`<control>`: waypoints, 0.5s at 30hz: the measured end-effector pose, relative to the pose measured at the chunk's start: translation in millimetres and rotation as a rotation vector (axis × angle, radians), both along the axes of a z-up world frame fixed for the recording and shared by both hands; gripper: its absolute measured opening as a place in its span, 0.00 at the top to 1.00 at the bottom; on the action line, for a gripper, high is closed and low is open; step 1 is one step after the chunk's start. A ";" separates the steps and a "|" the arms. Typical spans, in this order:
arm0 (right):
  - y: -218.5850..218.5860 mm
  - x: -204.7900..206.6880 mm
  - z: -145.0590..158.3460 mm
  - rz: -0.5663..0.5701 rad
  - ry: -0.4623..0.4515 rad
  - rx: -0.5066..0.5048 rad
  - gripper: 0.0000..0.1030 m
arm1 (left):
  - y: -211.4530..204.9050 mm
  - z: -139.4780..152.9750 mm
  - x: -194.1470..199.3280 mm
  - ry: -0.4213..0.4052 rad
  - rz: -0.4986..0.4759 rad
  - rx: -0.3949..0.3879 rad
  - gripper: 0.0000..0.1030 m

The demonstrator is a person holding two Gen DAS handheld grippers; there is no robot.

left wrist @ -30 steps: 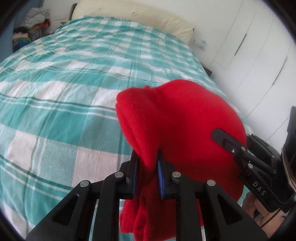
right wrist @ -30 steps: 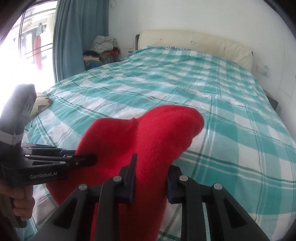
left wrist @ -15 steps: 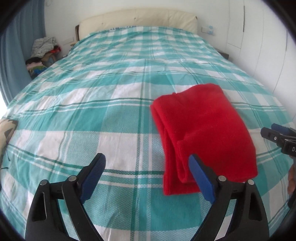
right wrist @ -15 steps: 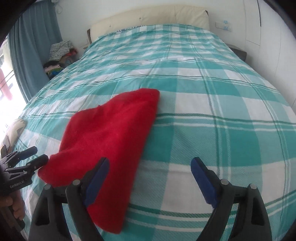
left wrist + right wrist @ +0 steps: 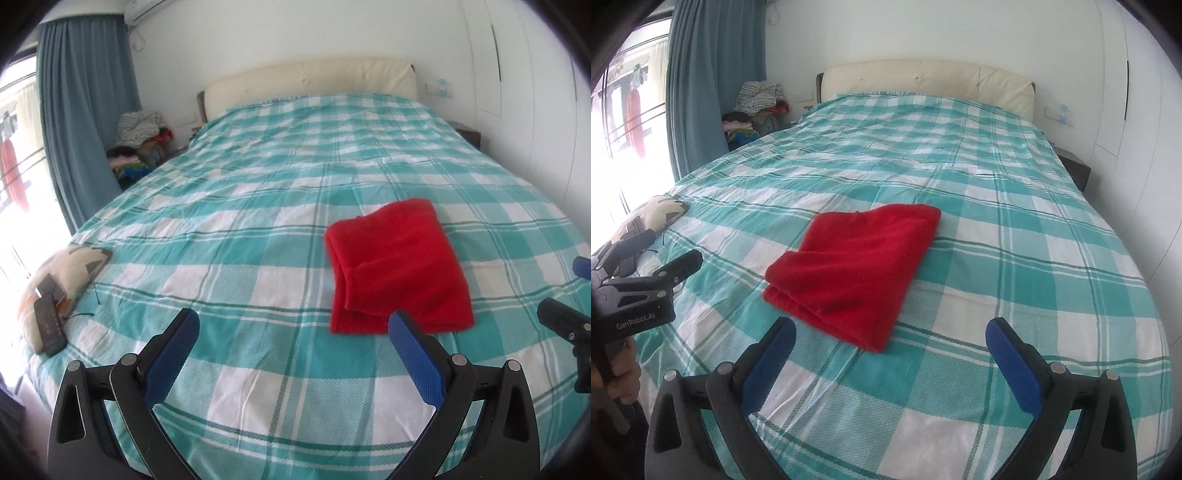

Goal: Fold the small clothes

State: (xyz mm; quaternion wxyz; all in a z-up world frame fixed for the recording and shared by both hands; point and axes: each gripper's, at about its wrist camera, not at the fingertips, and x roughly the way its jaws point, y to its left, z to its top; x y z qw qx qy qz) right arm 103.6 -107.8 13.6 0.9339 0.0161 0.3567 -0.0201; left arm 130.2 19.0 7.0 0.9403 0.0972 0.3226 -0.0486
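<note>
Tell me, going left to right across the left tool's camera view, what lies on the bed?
Patterned cushion with a dark remote on it → thin dark cable → folded red garment, all on the checked bedspread.

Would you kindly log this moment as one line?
left gripper: opening, empty | right gripper: opening, empty | red garment: folded, flat on bed
</note>
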 end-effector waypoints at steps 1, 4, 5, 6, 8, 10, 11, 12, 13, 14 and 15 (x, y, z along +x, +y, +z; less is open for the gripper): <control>2.1 -4.1 1.3 -0.004 0.004 0.003 0.01 | 0.1 -0.6 -4.2 0.024 0.009 0.002 0.01; 8.2 -16.3 4.0 -0.010 0.030 0.014 0.01 | 0.1 -3.2 -14.7 0.105 0.006 0.005 0.01; 10.8 -20.1 4.9 -0.008 0.043 0.016 0.01 | 0.0 -3.5 -17.7 0.129 -0.004 0.005 0.01; 13.1 -23.5 5.6 -0.003 0.060 0.017 0.01 | -1.2 -3.6 -22.5 0.145 -0.010 0.004 0.01; 16.5 -31.0 7.1 0.002 0.094 0.017 0.01 | 0.2 -0.7 -32.1 0.151 -0.011 -0.008 0.01; 19.4 -40.2 9.1 -0.003 0.117 0.012 0.01 | 0.4 2.5 -43.9 0.151 -0.006 -0.012 0.01; 20.6 -45.6 10.7 -0.007 0.119 0.014 0.01 | 0.9 4.0 -48.7 0.152 -0.004 -0.017 0.01; 22.0 -51.1 12.7 -0.007 0.119 0.021 0.01 | 2.0 5.2 -53.0 0.156 -0.004 -0.025 0.01; 23.1 -56.2 14.7 -0.008 0.120 0.026 0.01 | 3.1 6.3 -56.8 0.161 -0.005 -0.035 0.01; 25.2 -61.4 17.1 -0.007 0.118 0.026 0.01 | 4.5 7.4 -60.0 0.165 -0.005 -0.043 0.01; 28.6 -66.7 20.3 -0.005 0.114 0.025 0.01 | 5.6 8.5 -63.5 0.166 -0.003 -0.048 0.01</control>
